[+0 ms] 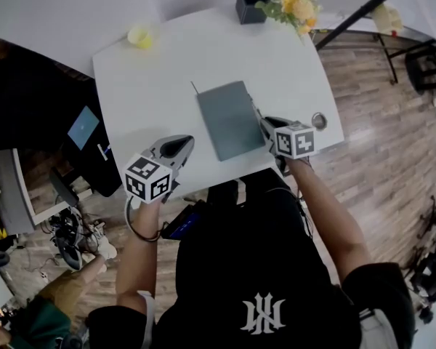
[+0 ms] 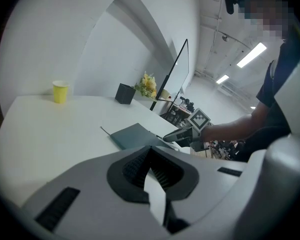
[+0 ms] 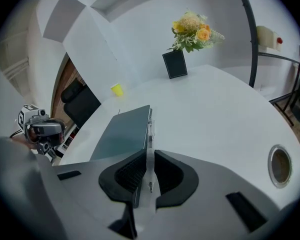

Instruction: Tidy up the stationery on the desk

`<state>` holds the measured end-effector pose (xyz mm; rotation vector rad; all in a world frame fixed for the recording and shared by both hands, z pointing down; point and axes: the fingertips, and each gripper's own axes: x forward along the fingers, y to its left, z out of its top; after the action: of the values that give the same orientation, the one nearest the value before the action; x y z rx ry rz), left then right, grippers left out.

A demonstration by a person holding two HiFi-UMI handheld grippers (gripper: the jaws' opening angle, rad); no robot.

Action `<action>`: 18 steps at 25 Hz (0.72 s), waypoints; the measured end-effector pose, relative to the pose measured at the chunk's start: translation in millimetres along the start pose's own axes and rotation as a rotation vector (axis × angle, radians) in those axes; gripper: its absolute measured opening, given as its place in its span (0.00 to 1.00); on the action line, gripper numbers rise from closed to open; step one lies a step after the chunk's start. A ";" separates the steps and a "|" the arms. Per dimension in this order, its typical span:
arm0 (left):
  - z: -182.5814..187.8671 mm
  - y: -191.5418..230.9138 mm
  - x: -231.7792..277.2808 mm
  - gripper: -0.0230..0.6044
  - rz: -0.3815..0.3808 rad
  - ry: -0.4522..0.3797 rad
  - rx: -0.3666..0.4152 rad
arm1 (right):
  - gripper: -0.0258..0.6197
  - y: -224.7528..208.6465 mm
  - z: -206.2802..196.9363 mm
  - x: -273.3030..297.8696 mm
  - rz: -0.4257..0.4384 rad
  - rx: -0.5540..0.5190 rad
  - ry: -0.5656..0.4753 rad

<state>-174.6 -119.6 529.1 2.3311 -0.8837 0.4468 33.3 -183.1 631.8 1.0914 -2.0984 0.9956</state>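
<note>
At the desk's [image 1: 167, 57] near right, beside the notebook [image 1: 231, 118]: pen grabbed.
My right tongs [image 3: 148, 156] are clenched on the pen [image 3: 150, 129], its axis near-to-far along the notebook's right edge. Black holder [image 1: 251, 6] lies far ahead. Left tongs [image 2: 150, 154] closed, empty.

Matt grey notebook [image 1: 231, 118], clear plastic pen [image 3: 150, 134], smooth white desk [image 1: 167, 71]

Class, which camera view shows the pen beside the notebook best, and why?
The right gripper view: the pen runs close-up along the notebook's edge, between the right gripper's fingers. The head view and left gripper view show a faint line there at most.
</note>
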 end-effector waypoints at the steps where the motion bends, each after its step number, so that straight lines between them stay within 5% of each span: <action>1: -0.3 0.7 -0.1 0.04 0.000 0.001 -0.002 | 0.15 1.2 -1.0 1.0 0.001 0.002 0.006; 18: -6.9 -1.5 3.8 0.04 -0.043 -0.007 -0.046 | 0.15 2.1 -4.5 4.4 0.097 0.105 0.004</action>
<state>-171.5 -116.2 535.6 2.3068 -0.8365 0.3969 29.9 -180.5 636.9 1.0454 -2.1339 1.1650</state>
